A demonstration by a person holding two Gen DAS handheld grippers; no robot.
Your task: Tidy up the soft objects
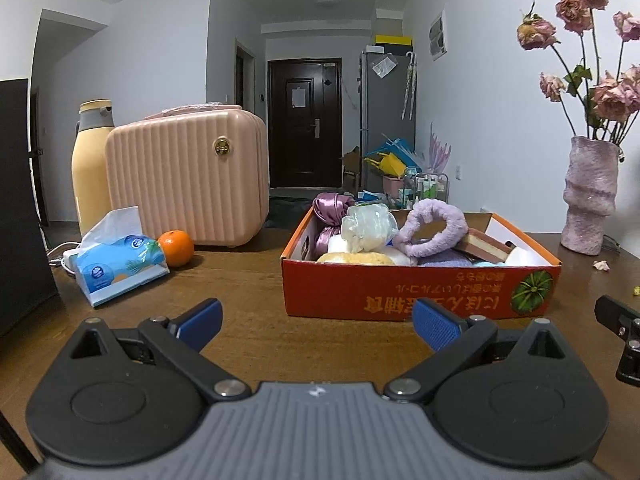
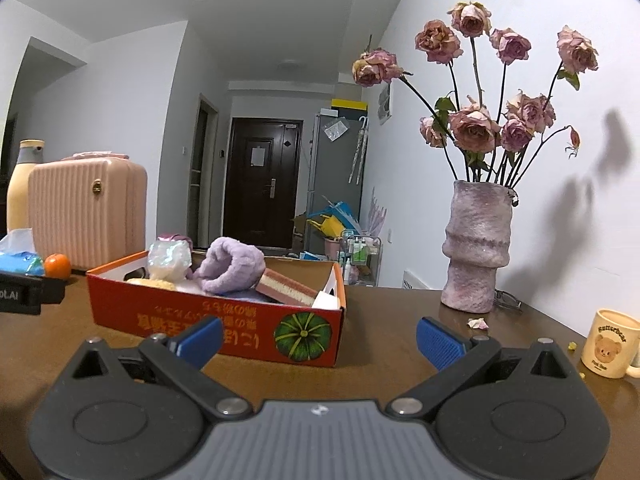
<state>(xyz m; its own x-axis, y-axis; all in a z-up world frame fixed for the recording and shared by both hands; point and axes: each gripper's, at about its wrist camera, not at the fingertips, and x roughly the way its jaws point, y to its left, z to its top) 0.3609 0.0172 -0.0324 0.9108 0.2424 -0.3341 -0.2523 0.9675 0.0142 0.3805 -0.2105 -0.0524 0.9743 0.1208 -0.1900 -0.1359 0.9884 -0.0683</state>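
Observation:
An orange cardboard box [image 1: 400, 292] [image 2: 208, 316] with a pumpkin picture stands on the brown table. Inside it lie a fluffy lilac headband [image 1: 434, 226] [image 2: 232, 266], a white crinkly bundle [image 1: 368, 226] [image 2: 170, 258], a purple satin piece [image 1: 330, 210], a yellow sponge [image 1: 356, 258] and a pink-and-cream sponge block [image 1: 486, 250] [image 2: 286, 290]. My left gripper [image 1: 316, 320] stands open and empty just in front of the box. My right gripper [image 2: 318, 338] is open too, empty, near the box's right front corner.
A tissue pack [image 1: 120, 266], an orange [image 1: 176, 248], a pink ribbed case [image 1: 188, 176] and a yellow bottle [image 1: 90, 160] stand at the left. A vase of dried roses [image 2: 476, 248] and a bear mug [image 2: 610, 344] stand at the right.

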